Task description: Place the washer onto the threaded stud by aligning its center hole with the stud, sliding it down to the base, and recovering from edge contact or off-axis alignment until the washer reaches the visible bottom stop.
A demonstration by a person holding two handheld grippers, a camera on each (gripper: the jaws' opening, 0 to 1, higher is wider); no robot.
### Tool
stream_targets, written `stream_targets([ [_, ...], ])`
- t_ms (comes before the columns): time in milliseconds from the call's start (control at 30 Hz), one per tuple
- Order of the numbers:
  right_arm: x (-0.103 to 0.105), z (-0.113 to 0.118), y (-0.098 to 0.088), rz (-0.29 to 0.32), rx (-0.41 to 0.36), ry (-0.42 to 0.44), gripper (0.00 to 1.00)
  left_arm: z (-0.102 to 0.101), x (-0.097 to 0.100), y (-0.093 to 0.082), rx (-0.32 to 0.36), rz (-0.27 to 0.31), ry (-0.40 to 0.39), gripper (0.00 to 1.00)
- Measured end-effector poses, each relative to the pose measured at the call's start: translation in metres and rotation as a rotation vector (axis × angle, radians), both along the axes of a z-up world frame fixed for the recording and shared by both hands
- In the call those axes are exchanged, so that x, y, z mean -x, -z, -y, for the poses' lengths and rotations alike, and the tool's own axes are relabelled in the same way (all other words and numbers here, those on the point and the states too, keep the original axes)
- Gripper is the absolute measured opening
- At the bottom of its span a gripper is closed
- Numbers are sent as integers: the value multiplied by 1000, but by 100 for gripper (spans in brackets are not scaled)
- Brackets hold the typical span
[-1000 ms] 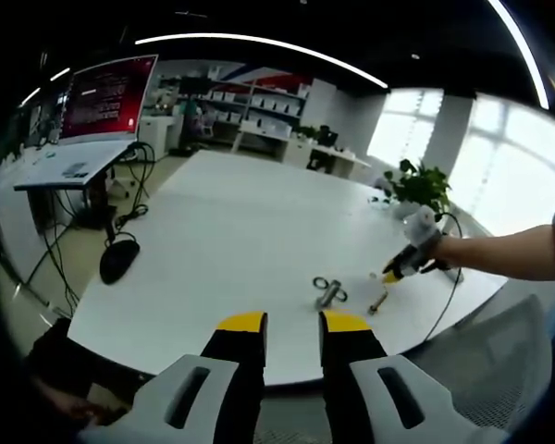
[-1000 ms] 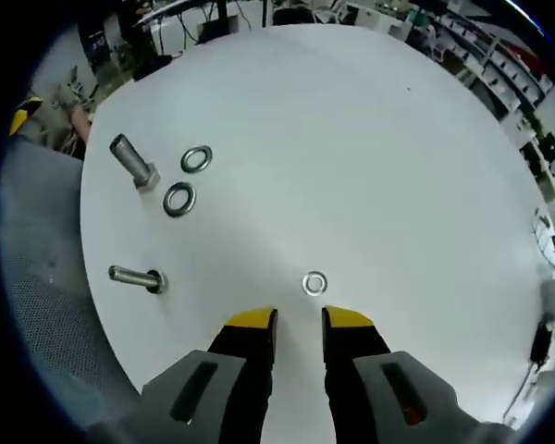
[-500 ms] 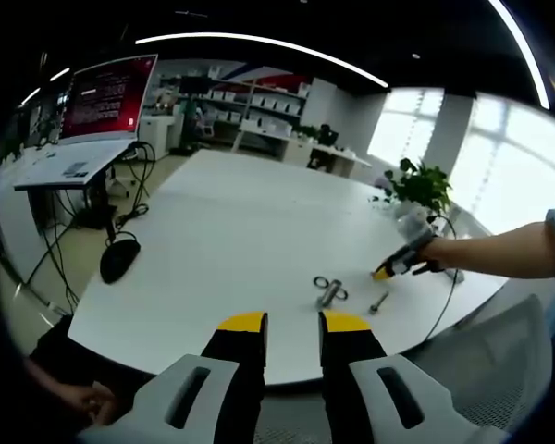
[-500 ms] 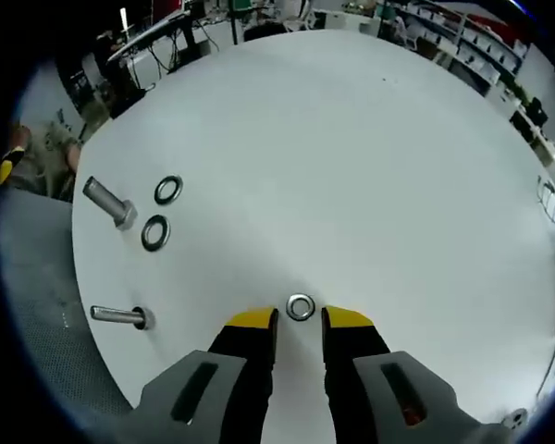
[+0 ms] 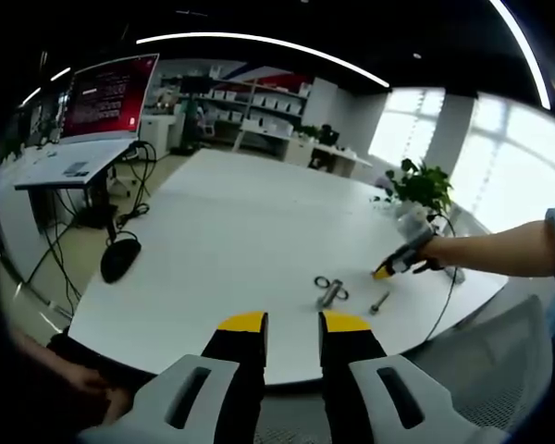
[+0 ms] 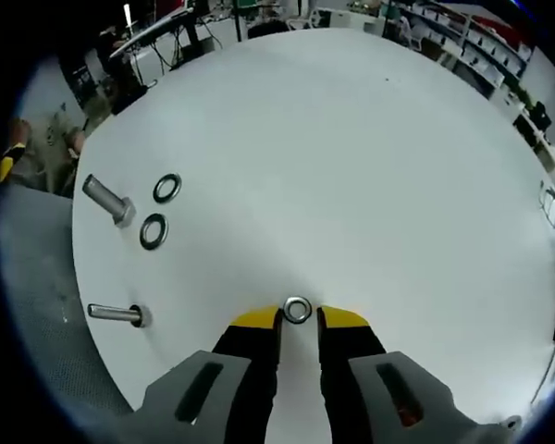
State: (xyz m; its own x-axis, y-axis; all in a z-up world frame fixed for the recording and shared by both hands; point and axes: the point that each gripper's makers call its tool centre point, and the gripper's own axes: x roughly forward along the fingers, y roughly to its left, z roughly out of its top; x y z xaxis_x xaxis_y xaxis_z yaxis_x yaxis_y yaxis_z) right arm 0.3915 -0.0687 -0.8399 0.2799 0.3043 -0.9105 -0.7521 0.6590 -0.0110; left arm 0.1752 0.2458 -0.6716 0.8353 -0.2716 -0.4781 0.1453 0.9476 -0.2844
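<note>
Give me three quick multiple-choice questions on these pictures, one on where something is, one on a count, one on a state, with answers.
1. Where is the washer nearest the right claw?
A. At its yellow tips
B. On a bolt
C. On the chair

2. How many washers lie on the table in the right gripper view?
A. One
B. Two
C. Three

3. How stands the left claw?
A. Gripping a bolt
B. Holding nothing, above the near table edge
C. Pressing a washer

Answers: 1 A, the ring sits at the gap between the tips. 2 C, one at the claw and a pair beside the large bolt. 3 B, nothing lies between its tips.
</note>
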Motion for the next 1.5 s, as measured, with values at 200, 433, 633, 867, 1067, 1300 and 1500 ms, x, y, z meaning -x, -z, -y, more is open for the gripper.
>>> stream_targets([
  [200, -1, 0, 0, 6, -9, -17, 14, 0, 0, 0, -1, -1, 1, 20],
  [433, 13, 0, -1, -11, -17, -27, 14, 0, 0, 0, 0, 0, 3, 20],
  [633, 32, -5, -11, -34, -61, -44, 14, 0, 0, 0, 0, 0, 5, 20],
  [867, 64, -20, -25, -52, -111, -131, 14, 1, 0, -1, 2, 2, 4, 20],
  [1067, 85, -32, -34, -59, -134, -194, 14, 1, 0, -1, 2, 3, 5, 20],
  [1300, 99, -45, -48, -45, -134, -278, 14, 2, 1, -1, 2, 3, 9, 20],
  [1500, 105, -57, -67, -22, -141, -325, 14, 3, 1, -1, 0, 4, 18, 20],
])
